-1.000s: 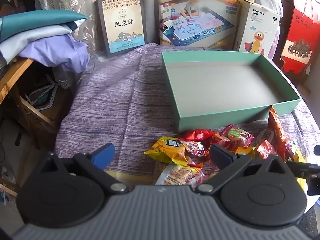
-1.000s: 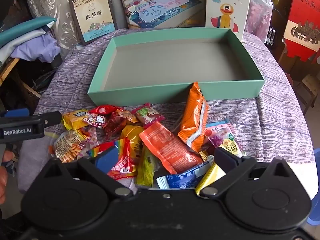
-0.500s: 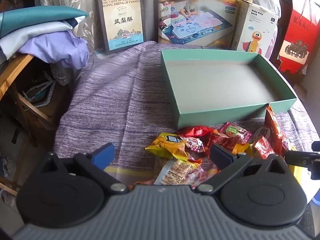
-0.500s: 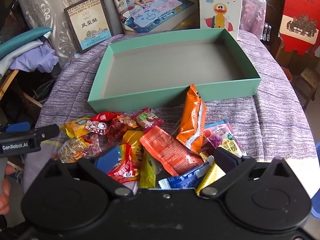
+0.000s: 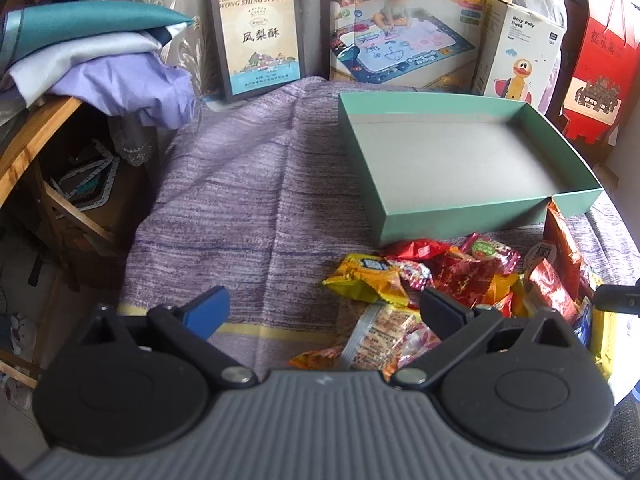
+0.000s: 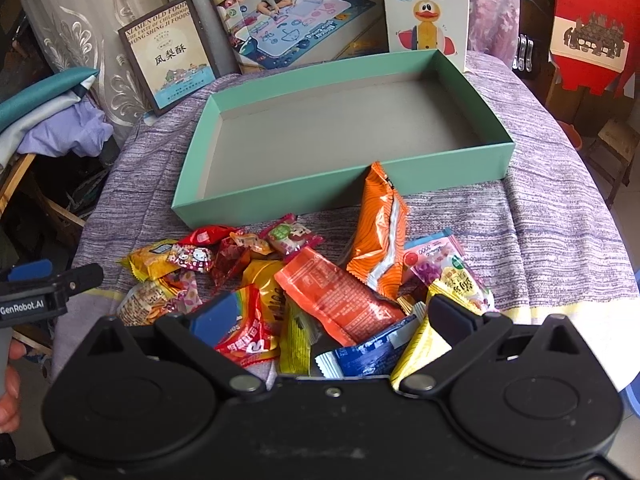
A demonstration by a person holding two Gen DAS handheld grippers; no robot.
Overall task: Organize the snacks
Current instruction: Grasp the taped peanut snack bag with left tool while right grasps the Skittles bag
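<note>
At the far left a stack of three folded cloths (image 5: pixel 92 60), teal over white over lilac, lies on a wooden frame (image 5: pixel 36 136) beside the table. The left gripper (image 5: pixel 324 308) hangs low over the near left part of the table, fingers spread wide with nothing between them; one finger carries a blue pad (image 5: pixel 206 310). Just right of it the snack pile (image 6: pixel 304 280) lies on the near part of the purple woven tablecloth (image 5: pixel 248 200). Counting exactly is not possible since packets overlap, but well over a dozen show: one yellow packet (image 6: pixel 150 258) at the pile's left edge, one small red Hello Kitty sweet (image 6: pixel 192 258), one rainbow-striped red packet (image 6: pixel 250 328), one flat orange-red sachet (image 6: pixel 336 300) in the middle, one tall orange bag (image 6: pixel 380 236) leaning with its top against the box wall, one blue wrapper (image 6: pixel 360 354) nearest the camera, and one pink-and-green pouch (image 6: pixel 444 264) at the right. The right gripper (image 6: pixel 332 314) hovers over the near side of the pile, also wide open and holding nothing. Beyond the pile sits one mint-green box (image 6: pixel 400 184), shallow and open, its grey floor bare. Four printed items stand along the far edge: a pineapple-cake book-style box (image 6: pixel 170 56), a drawing-mat box (image 6: pixel 304 16), a duck toy box (image 6: pixel 426 8), and a red gift bag (image 6: pixel 592 28) at far right. Lace curtain (image 6: pixel 80 20) hangs behind
</note>
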